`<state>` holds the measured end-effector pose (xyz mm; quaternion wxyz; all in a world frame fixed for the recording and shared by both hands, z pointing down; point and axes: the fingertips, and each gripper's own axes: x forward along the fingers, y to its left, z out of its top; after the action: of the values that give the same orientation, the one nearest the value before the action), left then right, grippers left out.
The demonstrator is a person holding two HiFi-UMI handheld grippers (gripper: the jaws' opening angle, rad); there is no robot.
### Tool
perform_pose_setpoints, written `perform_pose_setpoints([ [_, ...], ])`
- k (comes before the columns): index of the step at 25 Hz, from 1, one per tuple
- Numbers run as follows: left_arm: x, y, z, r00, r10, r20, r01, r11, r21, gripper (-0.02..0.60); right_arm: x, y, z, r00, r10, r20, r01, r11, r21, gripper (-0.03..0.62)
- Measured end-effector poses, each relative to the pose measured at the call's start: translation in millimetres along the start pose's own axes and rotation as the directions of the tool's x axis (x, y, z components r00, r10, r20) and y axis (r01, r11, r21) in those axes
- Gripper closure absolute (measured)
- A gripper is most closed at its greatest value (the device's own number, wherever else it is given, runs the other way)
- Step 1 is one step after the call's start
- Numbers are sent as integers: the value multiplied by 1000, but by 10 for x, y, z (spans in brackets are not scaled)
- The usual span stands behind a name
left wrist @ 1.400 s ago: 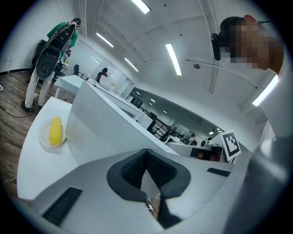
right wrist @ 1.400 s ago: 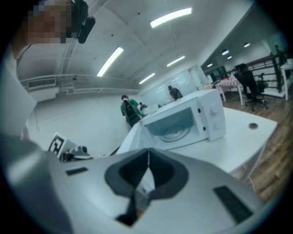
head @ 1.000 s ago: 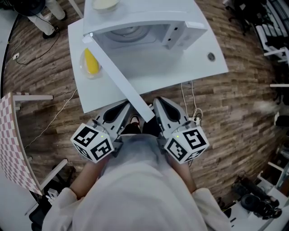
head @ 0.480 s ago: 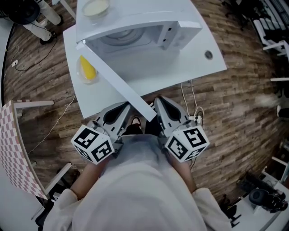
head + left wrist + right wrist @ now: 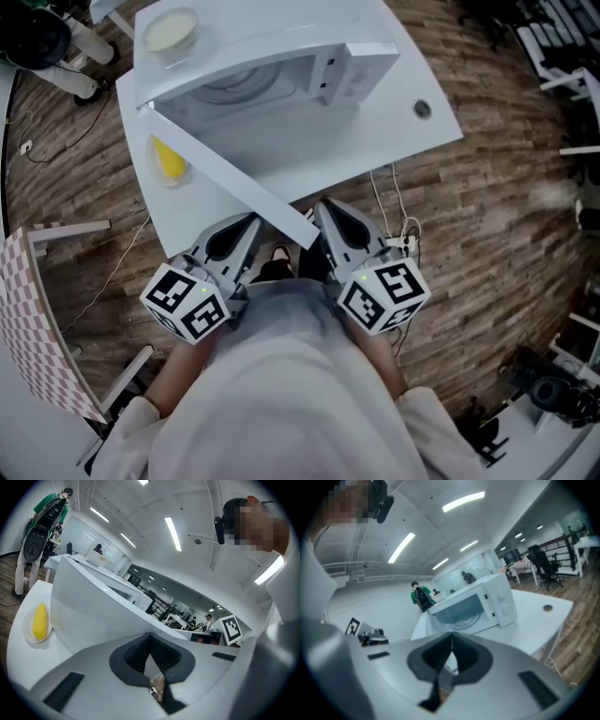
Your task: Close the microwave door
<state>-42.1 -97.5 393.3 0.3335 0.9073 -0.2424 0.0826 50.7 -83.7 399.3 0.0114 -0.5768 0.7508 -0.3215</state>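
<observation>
The microwave door (image 5: 225,175) stands wide open at frame centre, its free edge between my left gripper (image 5: 246,225) and right gripper (image 5: 328,214), both closed and empty. It looks light and rigid; I'd push near that edge.

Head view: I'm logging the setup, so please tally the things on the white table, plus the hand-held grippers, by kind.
microwave: 1
dishes: 2, the bowl on the microwave and the plate on the table
corn cob: 1
hand-held grippers: 2, left hand-held gripper and right hand-held gripper
total: 6
</observation>
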Motion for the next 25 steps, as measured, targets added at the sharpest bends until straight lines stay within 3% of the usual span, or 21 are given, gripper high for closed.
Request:
perform_pose_setpoints([
  [25, 461, -22, 181, 998, 54, 30, -53, 998, -40, 568, 235, -446, 410, 997, 62, -46, -62, 998, -11, 571],
])
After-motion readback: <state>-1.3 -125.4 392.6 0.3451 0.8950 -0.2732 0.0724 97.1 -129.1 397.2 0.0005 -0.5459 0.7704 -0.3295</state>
